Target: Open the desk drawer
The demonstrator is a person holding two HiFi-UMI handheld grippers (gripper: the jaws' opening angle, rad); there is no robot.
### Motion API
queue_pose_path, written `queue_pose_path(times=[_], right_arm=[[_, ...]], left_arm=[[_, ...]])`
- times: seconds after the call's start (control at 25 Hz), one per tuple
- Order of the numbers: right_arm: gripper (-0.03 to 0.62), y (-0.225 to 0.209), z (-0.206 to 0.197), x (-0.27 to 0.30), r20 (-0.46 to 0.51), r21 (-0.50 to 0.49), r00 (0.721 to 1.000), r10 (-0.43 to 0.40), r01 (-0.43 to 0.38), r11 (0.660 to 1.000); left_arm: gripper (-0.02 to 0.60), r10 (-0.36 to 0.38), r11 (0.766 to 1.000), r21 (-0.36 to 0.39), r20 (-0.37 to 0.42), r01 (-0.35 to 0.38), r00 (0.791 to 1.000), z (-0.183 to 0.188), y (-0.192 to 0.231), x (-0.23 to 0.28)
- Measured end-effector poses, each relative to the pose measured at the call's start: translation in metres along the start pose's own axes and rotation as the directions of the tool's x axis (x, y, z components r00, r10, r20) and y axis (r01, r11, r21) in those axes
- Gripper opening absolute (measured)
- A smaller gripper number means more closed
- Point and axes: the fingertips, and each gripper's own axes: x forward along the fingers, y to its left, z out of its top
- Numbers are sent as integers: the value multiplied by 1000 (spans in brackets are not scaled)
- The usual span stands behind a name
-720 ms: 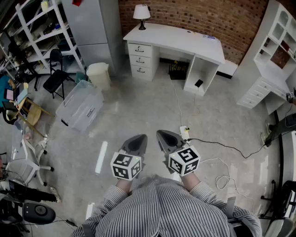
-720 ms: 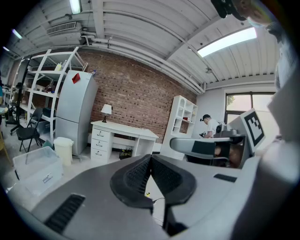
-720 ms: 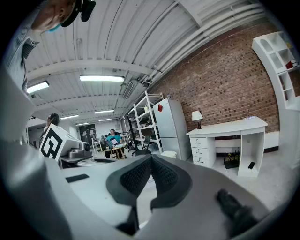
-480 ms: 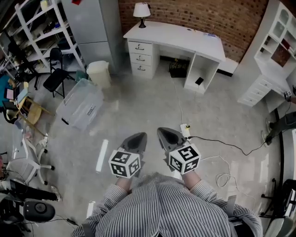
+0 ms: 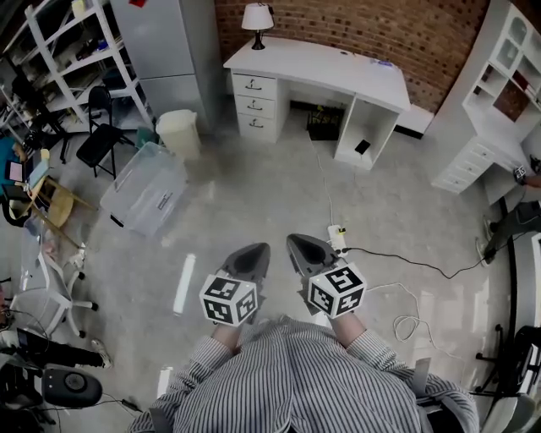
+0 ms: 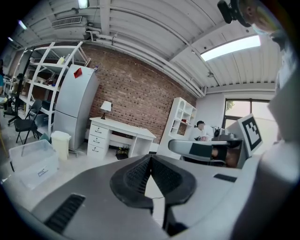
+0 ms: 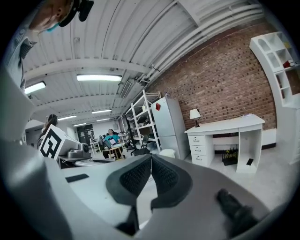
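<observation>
A white desk (image 5: 321,66) stands against the brick wall at the far end of the room, with three drawers (image 5: 258,106) stacked in its left pedestal; all three look closed. The desk (image 6: 123,132) also shows small in the left gripper view, and the desk (image 7: 225,126) in the right gripper view. My left gripper (image 5: 250,261) and right gripper (image 5: 303,251) are held side by side in front of my chest, far from the desk. Both are shut with nothing between the jaws.
A table lamp (image 5: 258,19) sits on the desk's left end. A white bin (image 5: 180,135) and a clear storage box (image 5: 145,188) stand left of the path. A power strip (image 5: 338,240) and cables (image 5: 406,269) lie on the floor ahead. White shelving (image 5: 499,101) stands at right.
The view has shifted slightly; the desk sits a touch higher in the frame. Both grippers stay shut and side by side.
</observation>
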Motion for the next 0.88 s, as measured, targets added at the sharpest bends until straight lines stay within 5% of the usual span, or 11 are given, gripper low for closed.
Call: queue_pose_path(times=[0.88], right_arm=[[17, 27, -35, 40, -71, 46, 998, -2, 6, 999]], left_arm=[[12, -25, 998, -63, -30, 23, 999, -21, 50, -14]])
